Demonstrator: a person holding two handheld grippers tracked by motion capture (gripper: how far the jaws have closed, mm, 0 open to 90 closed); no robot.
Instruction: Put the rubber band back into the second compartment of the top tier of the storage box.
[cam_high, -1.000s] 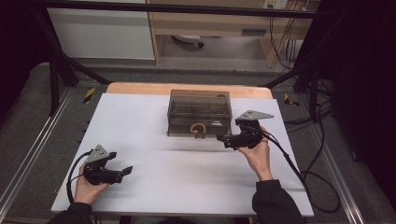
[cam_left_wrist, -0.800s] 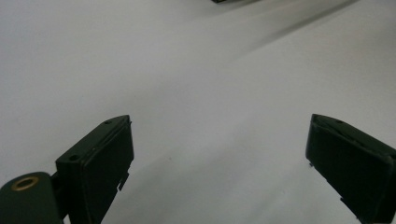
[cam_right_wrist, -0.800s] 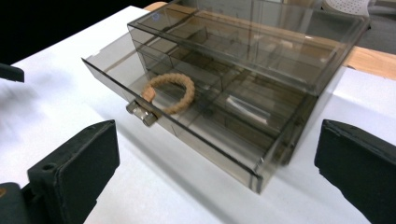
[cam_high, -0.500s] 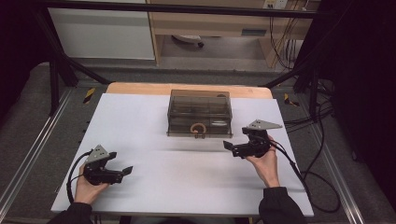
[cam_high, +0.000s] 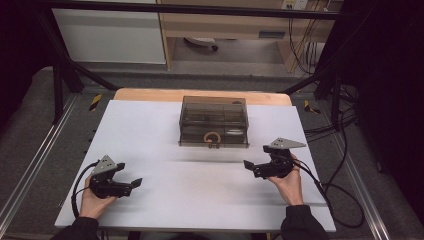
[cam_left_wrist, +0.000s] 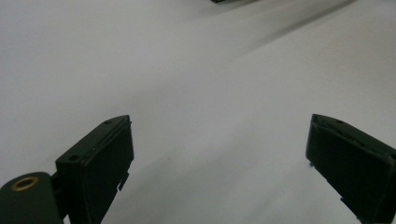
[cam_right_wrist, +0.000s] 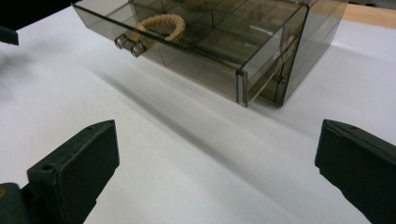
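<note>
Fingers (cam_right_wrist: 359, 168) on both your grippers are wide and hold nothing. Careful: the rope loop (cam_high: 212, 137) at 12 o'clock is thin, so your right gripper (cam_high: 255, 167) could slip off.

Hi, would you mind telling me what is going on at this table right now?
A person sits at a white table with a two-jaw gripper in each hand. Both are open and hold nothing. The left gripper rests low near the table's front left. The right gripper hangs just in front of a smoky clear plastic drawer box at the far middle. The box's drawer has a rope loop handle on its front. Neither gripper touches the box.
</note>
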